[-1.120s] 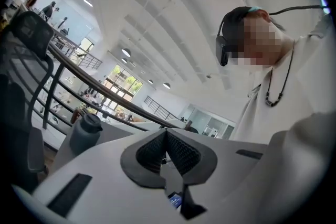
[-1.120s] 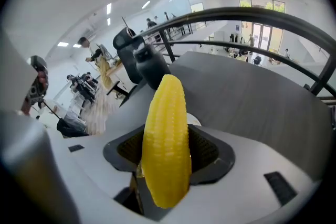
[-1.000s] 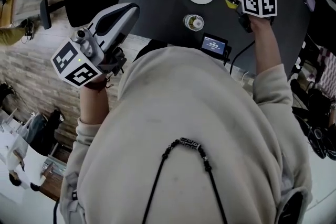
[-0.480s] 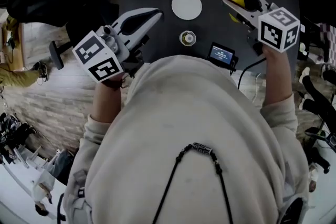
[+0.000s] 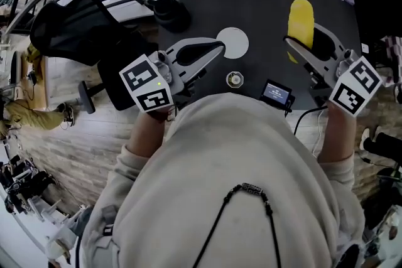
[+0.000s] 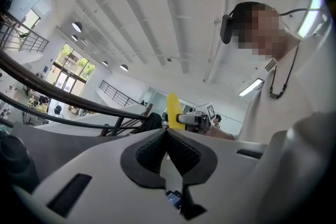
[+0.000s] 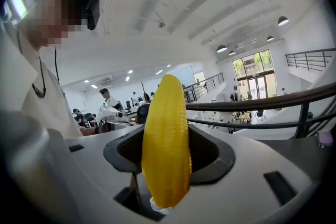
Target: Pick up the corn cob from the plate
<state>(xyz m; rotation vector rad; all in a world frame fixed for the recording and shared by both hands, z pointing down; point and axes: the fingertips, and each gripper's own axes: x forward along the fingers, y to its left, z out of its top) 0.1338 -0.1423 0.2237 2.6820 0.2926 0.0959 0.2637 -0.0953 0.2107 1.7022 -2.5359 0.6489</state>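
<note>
Right gripper [image 5: 301,36] clamping corn cob [image 5: 300,21] upper right of frame, long axis lying along jaws, tip pointing toward top edge; left gripper [image 5: 215,48] hovering mid-frame, jaws together, empty

Bright, even daylight from ceiling lamps [image 7: 282,20] and tall windows [image 7: 254,78]; strong fisheye bending, dark vignetted corners, sharp focus.

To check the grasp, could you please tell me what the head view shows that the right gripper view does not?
Only the head view shows the bare white plate, a small jar and a little screen device. Only the right gripper view shows ceiling lights, a railing and bright windows. Both show the corn cob clamped between the right gripper's fingers.
</note>
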